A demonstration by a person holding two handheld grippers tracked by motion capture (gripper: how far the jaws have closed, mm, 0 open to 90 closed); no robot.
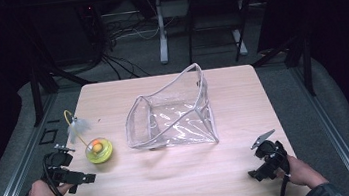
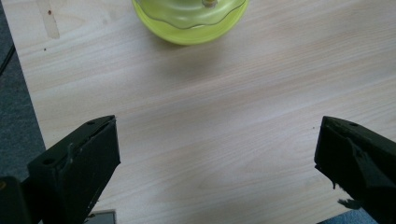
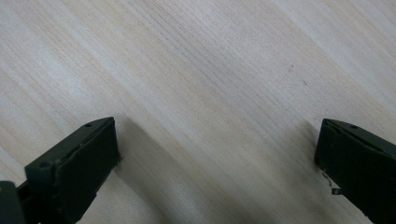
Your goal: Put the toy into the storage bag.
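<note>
Clear pouch (image 1: 172, 116) beside yellow toy (image 1: 99, 150)

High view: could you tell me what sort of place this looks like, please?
Probably a lab set up for recording: a lone wooden table ringed by dark curtains, loose cables on the floor, and a hand-held gripper at work.

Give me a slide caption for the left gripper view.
Open left gripper hovering over the wooden table, the yellow-green toy just ahead.
</note>
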